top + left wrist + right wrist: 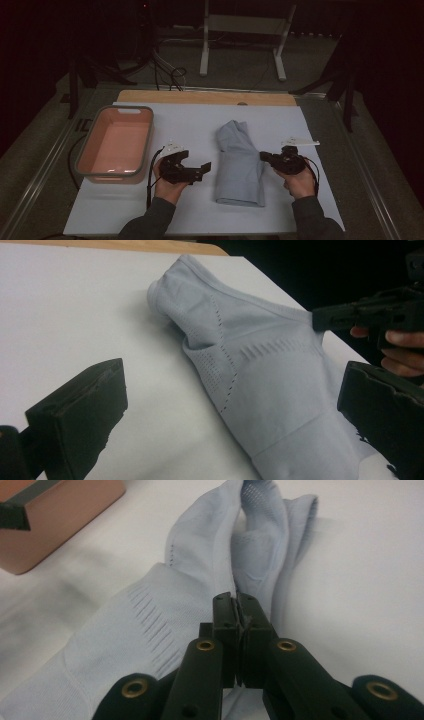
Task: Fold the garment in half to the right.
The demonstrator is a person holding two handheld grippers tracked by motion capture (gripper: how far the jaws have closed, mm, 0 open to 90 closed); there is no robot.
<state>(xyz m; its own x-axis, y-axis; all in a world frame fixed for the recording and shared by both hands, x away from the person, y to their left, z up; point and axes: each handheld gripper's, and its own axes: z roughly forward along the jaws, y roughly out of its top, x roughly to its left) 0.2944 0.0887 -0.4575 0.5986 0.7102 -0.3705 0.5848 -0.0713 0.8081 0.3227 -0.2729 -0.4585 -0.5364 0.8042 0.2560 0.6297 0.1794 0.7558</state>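
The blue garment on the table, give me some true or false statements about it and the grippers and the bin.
1. The light blue garment lies folded on the white table cover. True.
2. The right gripper stands wide open. False: its jaws are shut at the garment's edge.
3. The left gripper is open, beside the garment. True.
4. The pink bin holds the garment. False: the garment lies on the cover to the right of it.

A pink tub (116,145) with a grey rim sits at the left of a white-covered table (185,210). Beyond the table's wooden edge stands a white metal frame (242,30), cables (167,70) trailing on the floor.
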